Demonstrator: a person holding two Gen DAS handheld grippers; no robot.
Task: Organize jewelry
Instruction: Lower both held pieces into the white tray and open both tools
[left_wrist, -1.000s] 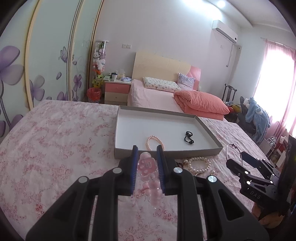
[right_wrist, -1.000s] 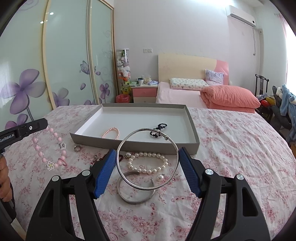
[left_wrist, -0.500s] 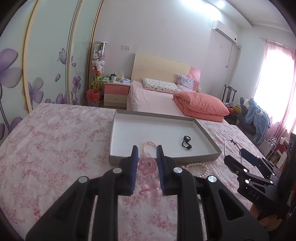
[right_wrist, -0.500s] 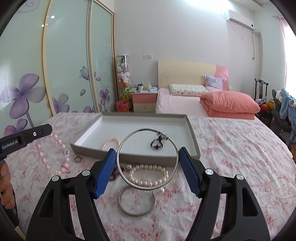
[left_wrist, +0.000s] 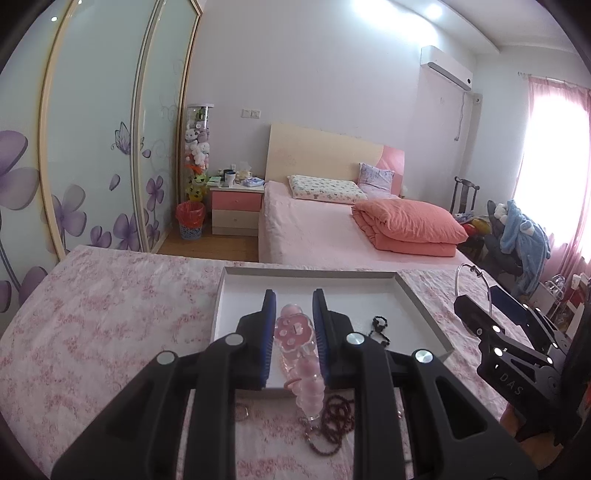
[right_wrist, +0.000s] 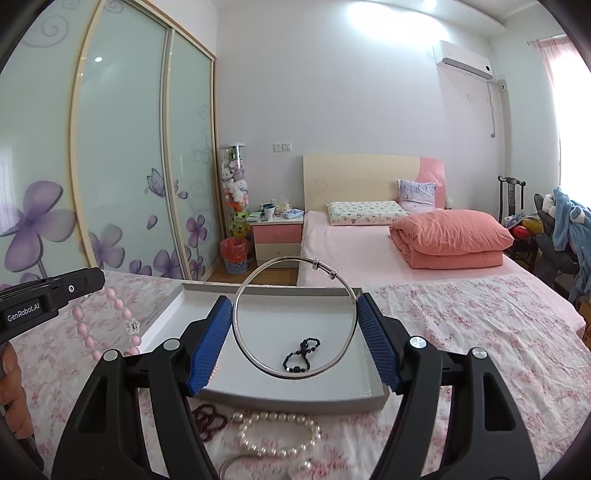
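My left gripper is shut on a pink bead bracelet with a flower charm, and its beads hang down behind the pads. It hovers over the near edge of the grey tray. My right gripper is shut on a silver bangle, held upright across its width above the tray. A black bead piece lies inside the tray. In the right wrist view the left gripper shows at the left with the pink bracelet dangling.
On the floral cloth before the tray lie a white pearl bracelet, dark red beads, a silver cuff and a small ring. A hand shows at the left edge. A bed stands beyond the table.
Both grippers have risen and moved forward towards the tray, each still gripping its piece. The pearl bracelet and cuff have slid lower in the right wrist view.
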